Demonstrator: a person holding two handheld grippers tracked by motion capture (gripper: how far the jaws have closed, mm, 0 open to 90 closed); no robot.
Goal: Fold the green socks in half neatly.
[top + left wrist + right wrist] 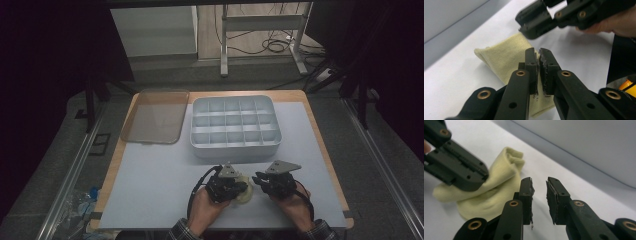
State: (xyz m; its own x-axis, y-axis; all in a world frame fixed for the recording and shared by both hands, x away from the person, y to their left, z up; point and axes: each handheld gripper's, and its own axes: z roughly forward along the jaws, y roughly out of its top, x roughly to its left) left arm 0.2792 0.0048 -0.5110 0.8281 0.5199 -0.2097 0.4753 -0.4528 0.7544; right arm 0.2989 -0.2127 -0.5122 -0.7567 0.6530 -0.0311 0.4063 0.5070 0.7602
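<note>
A pale yellow knitted sock (245, 194) lies bunched on the white mat near the table's front edge, between my two hands. My left gripper (539, 53) is shut on it, with a fold of the fabric (504, 55) pinched between its pads. From the right, my right gripper (539, 185) stands just beside the sock (496, 187) with its jaws a little apart and nothing between them. The sock's cuff end sticks up past the left gripper (482, 176). In the high view the left gripper (243, 186) and right gripper (257, 180) nearly meet over the sock.
A grey box (234, 150) with several compartments stands at the back middle of the mat. A brownish see-through lid (152, 117) lies to its left. The white mat (160, 175) reaches almost to the wooden table's edges.
</note>
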